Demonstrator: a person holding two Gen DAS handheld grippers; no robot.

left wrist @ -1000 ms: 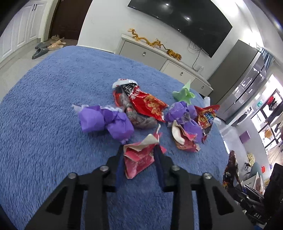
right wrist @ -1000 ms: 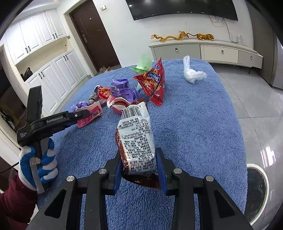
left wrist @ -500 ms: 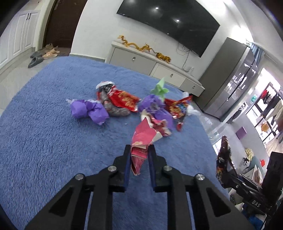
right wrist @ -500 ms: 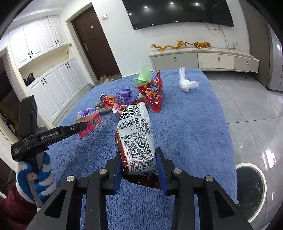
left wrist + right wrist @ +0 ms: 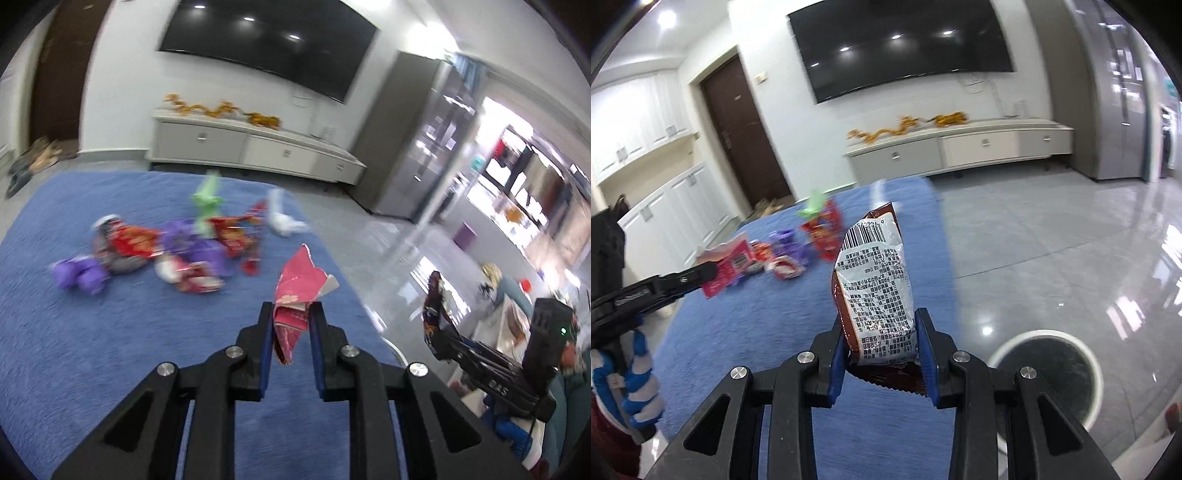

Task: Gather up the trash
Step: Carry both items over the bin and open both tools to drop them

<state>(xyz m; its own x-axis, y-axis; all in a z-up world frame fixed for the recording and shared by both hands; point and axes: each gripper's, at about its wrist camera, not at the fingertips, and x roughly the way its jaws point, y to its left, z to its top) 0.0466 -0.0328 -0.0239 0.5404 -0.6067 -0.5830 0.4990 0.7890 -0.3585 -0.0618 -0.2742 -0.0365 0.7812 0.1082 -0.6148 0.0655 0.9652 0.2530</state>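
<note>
Wrappers were clamped in both: left gripper (image 5: 289, 328) held the pink wrapper (image 5: 301, 291), right gripper (image 5: 880, 334) the barcode packet (image 5: 875, 284) beyond the blue worktop's (image 5: 768, 339) right edge; I judged each should centre over the bin (image 5: 1047, 373) before letting go.

The silver back of the snack packet (image 5: 877, 280) carries a barcode with a row of digits along it. The digits are upside down and too small to read with certainty. Below the barcode is a dense block of black print that cannot be made out. The side of the left gripper (image 5: 713, 271) bears a line of pale lettering, blurred beyond reading. The pink wrapper (image 5: 729, 266) shows a dark printed panel, also illegible. On the body of the right gripper (image 5: 437, 325), white letters look like "DAS".
</note>
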